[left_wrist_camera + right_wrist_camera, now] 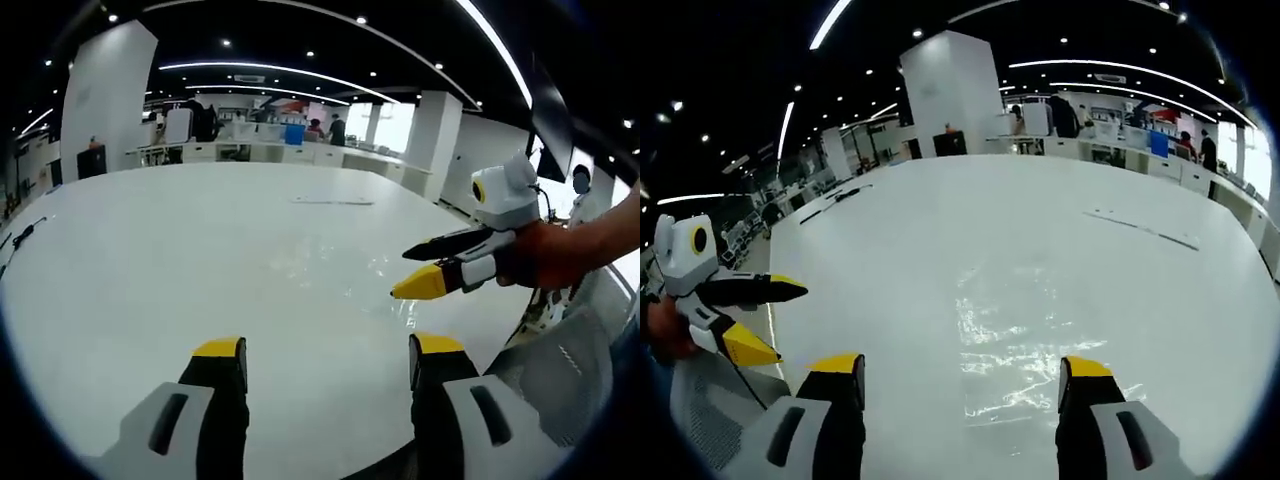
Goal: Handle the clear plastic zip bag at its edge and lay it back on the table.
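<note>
1. The left gripper (327,362) is spread and holds nothing, above the near edge of the white table (150,250).
2. The right gripper (962,380) is also spread and holds nothing.
3. The clear bag (1025,345) lies flat on the table, just ahead of the right gripper.
4. A thin strip (1140,229) lies near the far edge.

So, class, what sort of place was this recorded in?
Probably a large open-plan office or lab: a wide white table holding the clear plastic zip bag, rows of desks behind, and strip lights on a dark ceiling.
</note>
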{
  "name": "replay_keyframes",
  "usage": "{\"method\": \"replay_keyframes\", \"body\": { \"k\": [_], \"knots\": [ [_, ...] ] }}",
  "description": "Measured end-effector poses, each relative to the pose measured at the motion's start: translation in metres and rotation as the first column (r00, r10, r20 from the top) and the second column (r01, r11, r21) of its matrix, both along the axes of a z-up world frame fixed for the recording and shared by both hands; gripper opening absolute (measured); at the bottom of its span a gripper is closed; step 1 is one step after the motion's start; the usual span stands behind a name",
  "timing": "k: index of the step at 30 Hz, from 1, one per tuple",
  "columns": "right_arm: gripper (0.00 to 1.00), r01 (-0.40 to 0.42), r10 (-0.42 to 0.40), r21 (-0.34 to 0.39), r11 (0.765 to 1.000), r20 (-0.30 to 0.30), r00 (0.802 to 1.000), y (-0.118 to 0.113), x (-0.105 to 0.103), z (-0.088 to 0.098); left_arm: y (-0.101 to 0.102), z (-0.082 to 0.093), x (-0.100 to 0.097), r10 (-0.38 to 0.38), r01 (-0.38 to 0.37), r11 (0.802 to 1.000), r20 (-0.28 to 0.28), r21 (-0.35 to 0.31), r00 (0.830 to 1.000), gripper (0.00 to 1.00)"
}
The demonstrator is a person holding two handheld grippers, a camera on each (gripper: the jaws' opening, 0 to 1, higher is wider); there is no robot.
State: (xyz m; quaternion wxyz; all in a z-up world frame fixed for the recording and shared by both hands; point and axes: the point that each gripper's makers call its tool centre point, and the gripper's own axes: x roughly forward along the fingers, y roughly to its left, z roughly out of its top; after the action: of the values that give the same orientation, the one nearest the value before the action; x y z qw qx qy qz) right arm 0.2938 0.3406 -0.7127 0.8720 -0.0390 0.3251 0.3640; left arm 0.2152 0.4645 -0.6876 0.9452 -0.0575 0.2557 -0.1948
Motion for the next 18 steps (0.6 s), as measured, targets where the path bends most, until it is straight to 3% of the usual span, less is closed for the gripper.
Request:
{"method": "replay_keyframes", "body": {
  "k": [10,18],
  "knots": [
    [0.77,-0.025,0.025,-0.034,0.999,-0.005,1.0,0.018,0.02,-0.005,-0.003,-0.001,-0.001,-0.022,0.022,1.0,-0.008,0.009,1.0,0.64],
    [0.75,-0.053,0.053,-0.037,0.998,-0.009,0.999,0.047,0.046,-0.013,-0.002,-0.002,0.0,-0.009,0.009,1.0,-0.014,0.006,1.0,0.64]
  ]
}}
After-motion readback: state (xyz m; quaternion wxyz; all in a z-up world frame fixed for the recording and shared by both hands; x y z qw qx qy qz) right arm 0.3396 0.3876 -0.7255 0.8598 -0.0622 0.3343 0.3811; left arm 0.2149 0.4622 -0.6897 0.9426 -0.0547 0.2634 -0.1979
